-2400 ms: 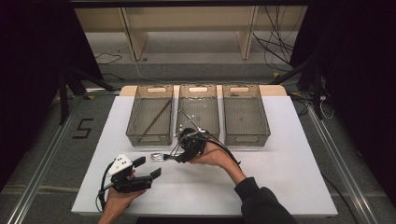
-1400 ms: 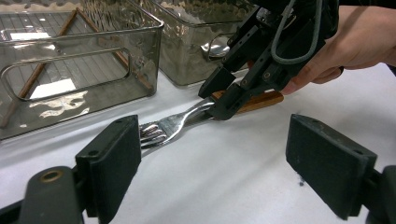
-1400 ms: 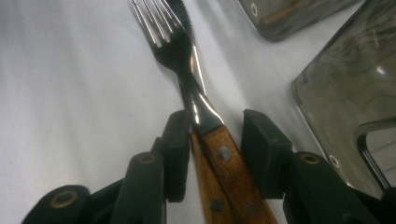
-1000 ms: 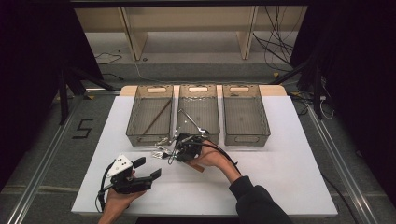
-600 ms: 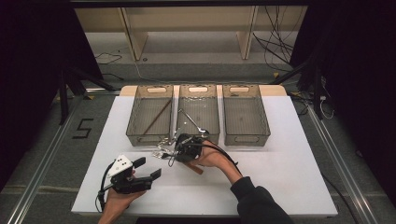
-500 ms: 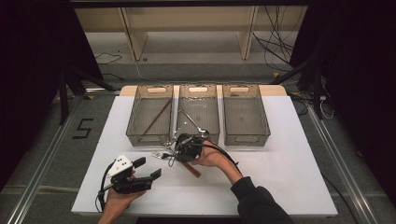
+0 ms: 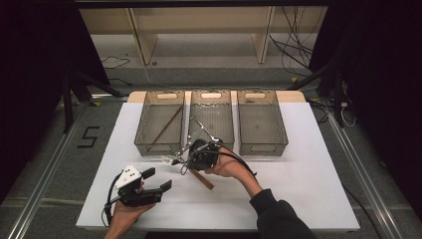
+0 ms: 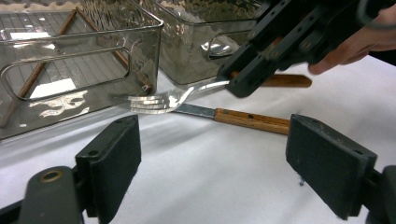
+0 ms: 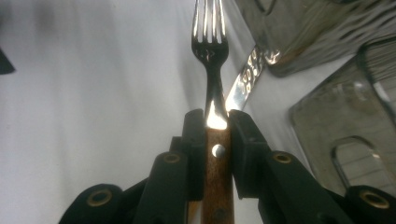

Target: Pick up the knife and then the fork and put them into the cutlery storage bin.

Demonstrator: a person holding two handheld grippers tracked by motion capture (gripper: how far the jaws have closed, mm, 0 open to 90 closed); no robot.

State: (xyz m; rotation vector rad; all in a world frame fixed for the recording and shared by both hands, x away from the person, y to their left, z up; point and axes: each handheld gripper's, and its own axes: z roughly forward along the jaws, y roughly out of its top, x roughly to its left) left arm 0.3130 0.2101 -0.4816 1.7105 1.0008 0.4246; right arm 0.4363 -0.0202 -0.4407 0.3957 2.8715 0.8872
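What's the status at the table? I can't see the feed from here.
Right gripper shut on fork, lifted off the table. Left gripper open, holding nothing. Knife lies on the table beneath the fork, near the left bin.

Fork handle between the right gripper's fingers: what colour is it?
Brown wood with a metal rivet, on the fork; clearest in the right gripper view.

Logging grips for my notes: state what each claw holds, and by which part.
The right claw holds a fork by the top of its wooden handle, where the metal neck starts. The left claw is open and holds nothing.
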